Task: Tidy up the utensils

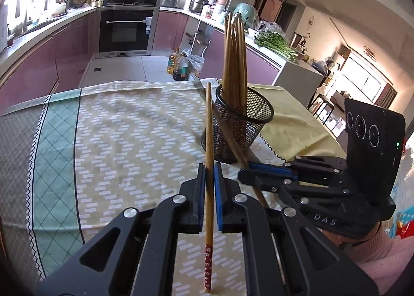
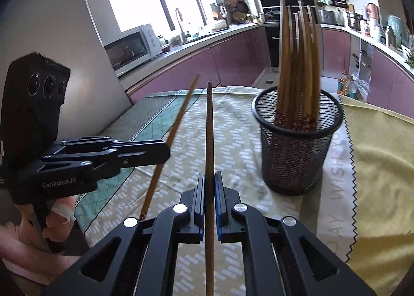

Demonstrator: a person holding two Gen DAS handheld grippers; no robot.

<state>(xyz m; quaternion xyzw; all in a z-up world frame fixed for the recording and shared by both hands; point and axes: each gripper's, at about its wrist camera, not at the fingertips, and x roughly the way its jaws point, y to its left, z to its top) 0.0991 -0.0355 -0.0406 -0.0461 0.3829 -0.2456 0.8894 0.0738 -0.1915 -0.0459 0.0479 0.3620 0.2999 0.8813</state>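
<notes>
Left gripper: black two-finger gripper with blue pads, clamped tight on one chopstick, angled down over the table.
Left chopstick: slim brown wooden chopstick with a red flower-patterned end; that end is nearest the left wrist camera, the plain tip points away toward the holder.
Right gripper: matching black gripper with blue pads, closed on a second chopstick; in the left wrist view it sits just to the right of the left gripper.
Right chopstick: brown wooden chopstick running straight ahead between the pads, tip raised over the cloth.
Hands: a pink sleeve shows behind the right gripper.
Tablecloth: yellow-beige cloth with white dash pattern and a green diamond-lattice band, covering the table under both grippers.
Yellow cloth: plain pale yellow cloth with a zigzag edge, lying beside and partly under the holder.
Holder: black wire-mesh cylindrical cup, upright on the table, just beyond both grippers.
Bundle: many brown wooden chopsticks standing in the holder, red ends down.
Background: kitchen with purple cabinets and a black oven.
</notes>
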